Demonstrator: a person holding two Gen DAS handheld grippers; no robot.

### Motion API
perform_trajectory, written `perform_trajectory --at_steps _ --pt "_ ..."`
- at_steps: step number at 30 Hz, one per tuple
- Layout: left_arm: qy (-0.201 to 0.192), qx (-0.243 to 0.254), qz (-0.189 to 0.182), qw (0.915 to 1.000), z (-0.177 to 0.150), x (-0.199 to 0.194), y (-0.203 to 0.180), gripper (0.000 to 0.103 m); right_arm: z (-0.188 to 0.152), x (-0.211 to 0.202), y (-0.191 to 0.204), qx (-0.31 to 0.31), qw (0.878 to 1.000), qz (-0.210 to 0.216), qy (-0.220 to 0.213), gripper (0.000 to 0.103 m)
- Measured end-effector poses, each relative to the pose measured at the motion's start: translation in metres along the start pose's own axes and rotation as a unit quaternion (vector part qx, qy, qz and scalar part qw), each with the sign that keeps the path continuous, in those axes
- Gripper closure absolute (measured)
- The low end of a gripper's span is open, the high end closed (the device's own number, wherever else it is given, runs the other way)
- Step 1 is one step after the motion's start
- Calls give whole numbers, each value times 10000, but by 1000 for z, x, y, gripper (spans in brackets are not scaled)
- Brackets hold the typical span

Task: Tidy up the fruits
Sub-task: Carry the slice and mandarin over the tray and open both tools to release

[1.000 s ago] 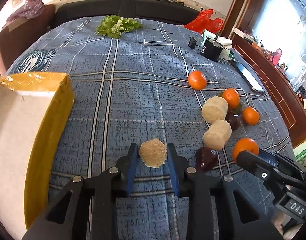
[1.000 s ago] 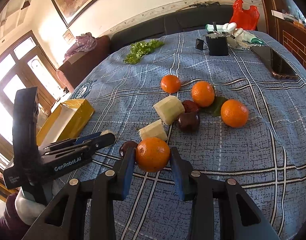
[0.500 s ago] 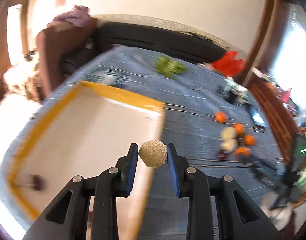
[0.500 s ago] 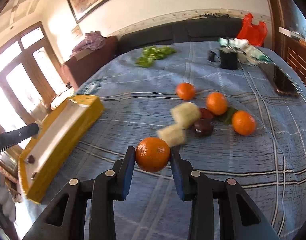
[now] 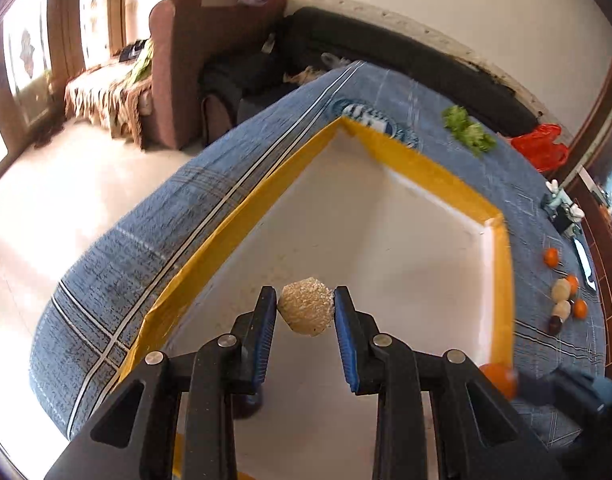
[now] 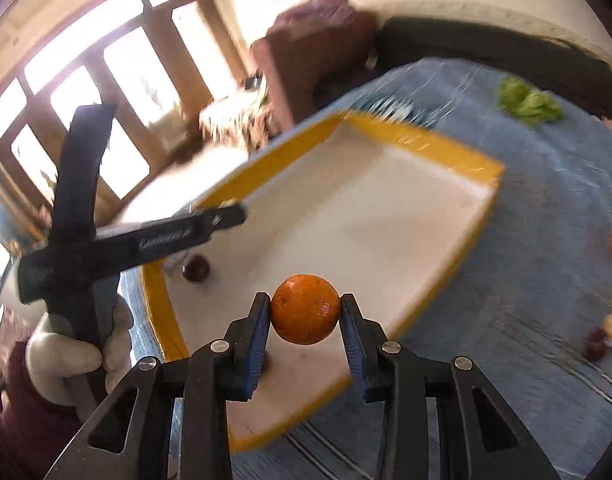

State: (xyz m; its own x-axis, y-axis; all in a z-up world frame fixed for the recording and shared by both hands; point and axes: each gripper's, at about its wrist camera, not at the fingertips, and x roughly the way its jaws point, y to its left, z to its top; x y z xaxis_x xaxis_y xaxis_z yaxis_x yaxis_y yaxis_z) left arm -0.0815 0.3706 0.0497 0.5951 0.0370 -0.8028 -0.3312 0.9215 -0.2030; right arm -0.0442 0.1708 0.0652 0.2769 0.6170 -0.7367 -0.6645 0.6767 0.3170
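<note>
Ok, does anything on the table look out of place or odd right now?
Only the loose lettuce lying straight on the blue cloth, apart from the fruit and the yellow-rimmed tray. Nothing looks spilled or damaged.

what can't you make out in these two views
- Left wrist: the dark fruit in the box is mostly hidden behind the left tool and its beige piece.
- Left wrist: the fruit pile on the cloth is too small to sort.
- Left wrist: the right tool is blurred, near the edge.
- Right wrist: motion blur smears the greens; the right tool and orange hide part of the box floor.
</note>
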Motion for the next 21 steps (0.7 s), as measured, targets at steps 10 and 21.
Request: perform_trajectory --at_steps 10,21 --pt "132 -170 -244 9995 -4 8 8 69 2 55 28 -402 9971 -360 542 62" --pt "-918 -1134 -312 9888 -37 -80 20 15 -5 -3 10 -218 9980 -580 -80 62"
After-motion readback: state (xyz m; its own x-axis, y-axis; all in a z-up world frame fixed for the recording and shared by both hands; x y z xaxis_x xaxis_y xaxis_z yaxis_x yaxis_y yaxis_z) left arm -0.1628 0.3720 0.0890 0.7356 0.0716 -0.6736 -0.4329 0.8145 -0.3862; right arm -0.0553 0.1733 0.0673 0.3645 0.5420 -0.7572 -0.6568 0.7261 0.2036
